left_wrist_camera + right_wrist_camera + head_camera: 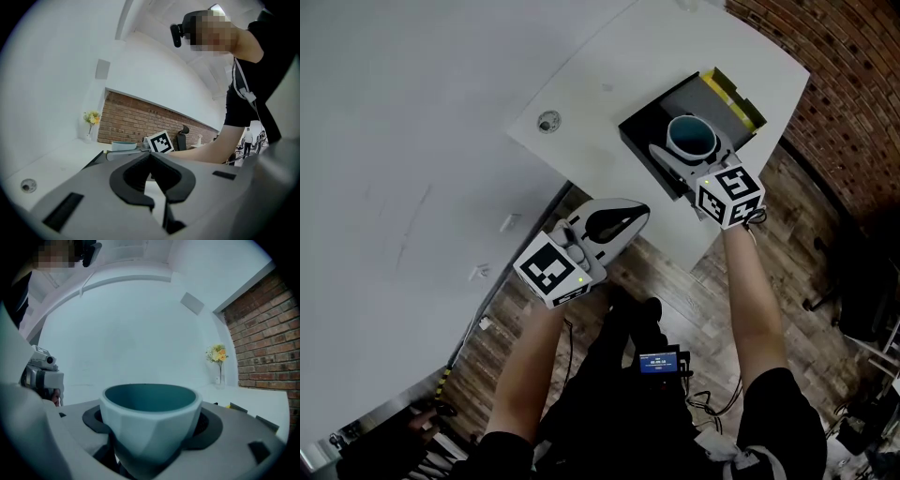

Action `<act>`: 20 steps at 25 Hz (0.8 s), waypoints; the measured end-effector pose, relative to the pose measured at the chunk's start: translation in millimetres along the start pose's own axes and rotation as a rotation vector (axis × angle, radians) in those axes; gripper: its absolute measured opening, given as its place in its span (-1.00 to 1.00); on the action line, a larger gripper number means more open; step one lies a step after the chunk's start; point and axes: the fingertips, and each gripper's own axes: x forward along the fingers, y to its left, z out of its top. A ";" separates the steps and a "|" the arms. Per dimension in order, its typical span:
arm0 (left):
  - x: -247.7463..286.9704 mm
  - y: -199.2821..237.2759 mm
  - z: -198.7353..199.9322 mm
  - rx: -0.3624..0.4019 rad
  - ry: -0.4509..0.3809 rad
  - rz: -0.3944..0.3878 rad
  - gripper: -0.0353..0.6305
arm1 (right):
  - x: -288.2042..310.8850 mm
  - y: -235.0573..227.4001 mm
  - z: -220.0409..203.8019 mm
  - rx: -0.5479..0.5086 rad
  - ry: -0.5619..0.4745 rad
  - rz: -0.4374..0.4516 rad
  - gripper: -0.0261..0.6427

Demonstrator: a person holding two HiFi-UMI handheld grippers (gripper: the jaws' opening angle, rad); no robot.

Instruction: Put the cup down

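1. While you stood over it, the broad white flat table top filled the upper middle of the head view. Brown wood-plank floor lay below its edge, and a red brick wall stood at the right.
2. On the near right part of that table sat a shallow black rectangular box with a grey inside and a yellow flap along its far side.
3. Your right gripper reached over the box. Its jaws stood wide and were clamped on the cup, with the dark pads pressing on two opposite sides.
4. Your left gripper hovered at the table's near edge, apart from the box. Its jaws were drawn fully together with nothing between them.
5. The pale blue-grey faceted ceramic cup, teal inside, stood upright with its mouth up between the right jaws, above the box. No view showed whether its base touched the box.
6. A small vase of yellow flowers stood on the table by the brick wall.
7. A small round metal fitting sat in the table top, left of the box.
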 end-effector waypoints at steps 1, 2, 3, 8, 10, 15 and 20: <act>-0.6 0.4 -0.6 -0.001 0.001 0.003 -0.87 | 1.4 -0.5 -0.7 -0.007 0.002 0.001 0.30; -1.3 0.8 -1.1 -0.002 0.002 0.005 -0.87 | 2.4 -0.8 -1.1 -0.014 0.002 0.001 0.30; -2.1 1.2 -1.6 -0.004 0.003 0.008 -0.87 | 3.1 -0.8 -1.2 -0.022 0.000 0.001 0.30; -6.3 1.5 -5.2 -0.009 0.006 0.014 -0.87 | 1.4 5.9 -4.3 -0.089 -0.006 0.002 0.30; -7.0 0.9 -5.1 -0.010 0.006 0.015 -0.87 | -2.1 5.7 -5.3 -0.091 -0.019 -0.006 0.30; -11.1 -1.2 -4.4 -0.002 0.011 0.015 -0.87 | -5.6 9.0 -7.0 -0.141 -0.040 -0.019 0.30; -19.6 0.8 -2.2 0.001 0.013 0.028 -0.87 | -4.5 9.5 -7.8 -0.151 -0.035 -0.035 0.30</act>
